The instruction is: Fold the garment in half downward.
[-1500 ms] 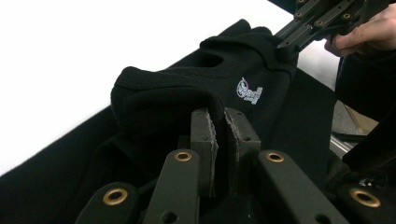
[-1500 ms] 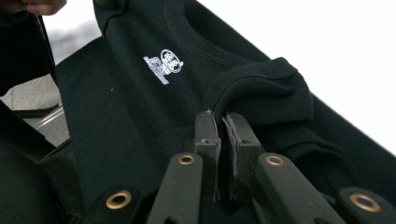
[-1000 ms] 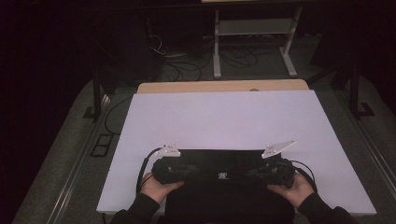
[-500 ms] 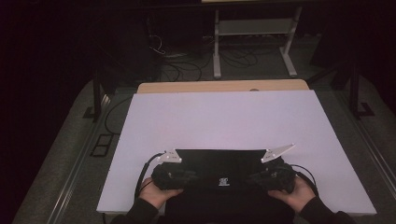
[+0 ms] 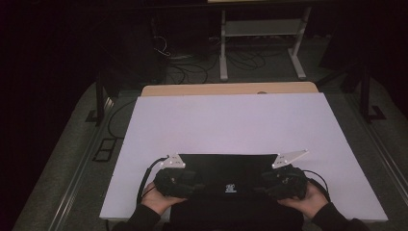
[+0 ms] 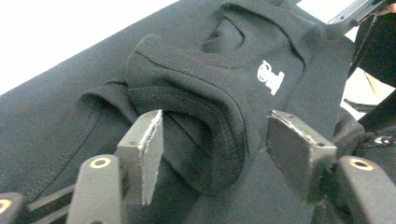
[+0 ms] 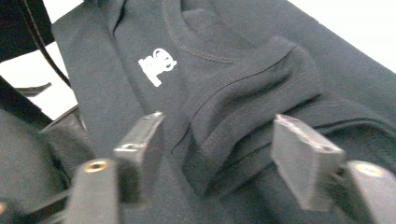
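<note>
At the near edge of the white worktop [image 5: 231, 125]: a folded black cotton T-shirt with a small white logo [image 5: 226, 168].
Left claw [image 6: 212, 154]: jaws just opened, a fabric fold loose between them.
Right claw [image 7: 217, 149]: likewise parted, just released.
Handling: soft, light, limp; best pinched at a folded edge.
</note>
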